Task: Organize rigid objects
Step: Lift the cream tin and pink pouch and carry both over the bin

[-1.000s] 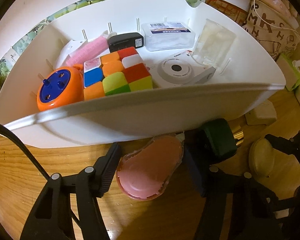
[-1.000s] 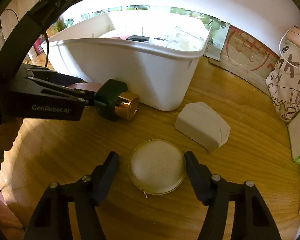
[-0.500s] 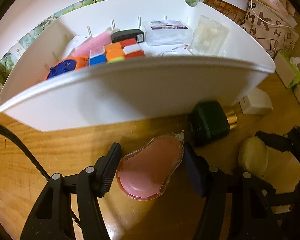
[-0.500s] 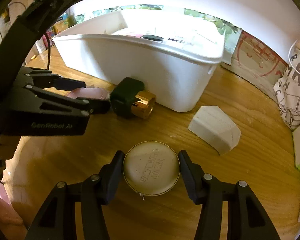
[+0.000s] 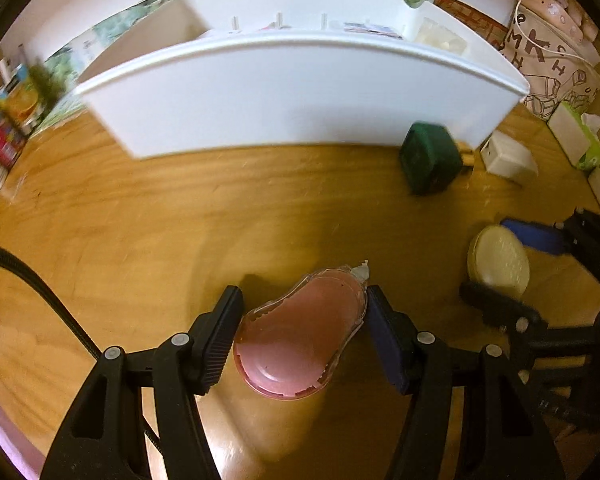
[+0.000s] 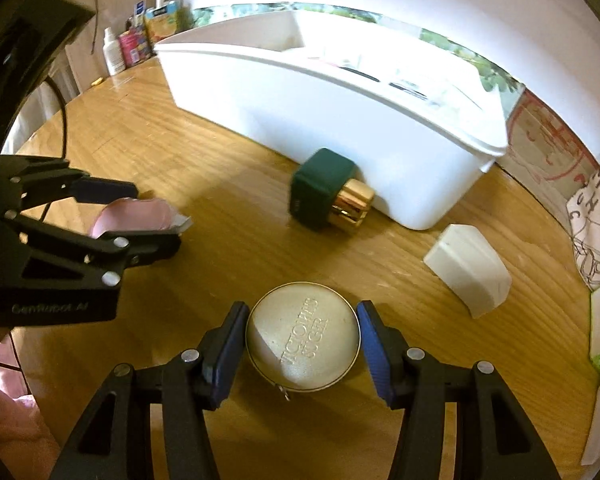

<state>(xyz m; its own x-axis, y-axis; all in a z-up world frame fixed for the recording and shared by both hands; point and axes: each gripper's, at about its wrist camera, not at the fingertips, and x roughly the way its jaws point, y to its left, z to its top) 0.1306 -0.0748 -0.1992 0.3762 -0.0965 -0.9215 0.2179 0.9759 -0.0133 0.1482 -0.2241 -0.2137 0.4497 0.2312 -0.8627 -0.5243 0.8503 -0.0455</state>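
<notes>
The bin [image 6: 340,120], a long white plastic one, stands at the back of the wooden table [image 6: 220,240]; what lies inside is barely visible over its rim. A green box [image 6: 324,190] with a gold end lies on its side touching the bin's front wall, and a white block [image 6: 468,276] sits near the bin's right corner. The left gripper [image 5: 300,320] clamps a pink tape dispenser [image 5: 300,344] between both fingers, well apart from the bin, with its clear tip pointing toward it. The right gripper [image 6: 302,344] holds a round tin [image 6: 302,338] with embossed lettering, both pads touching its sides, near the table's front edge
</notes>
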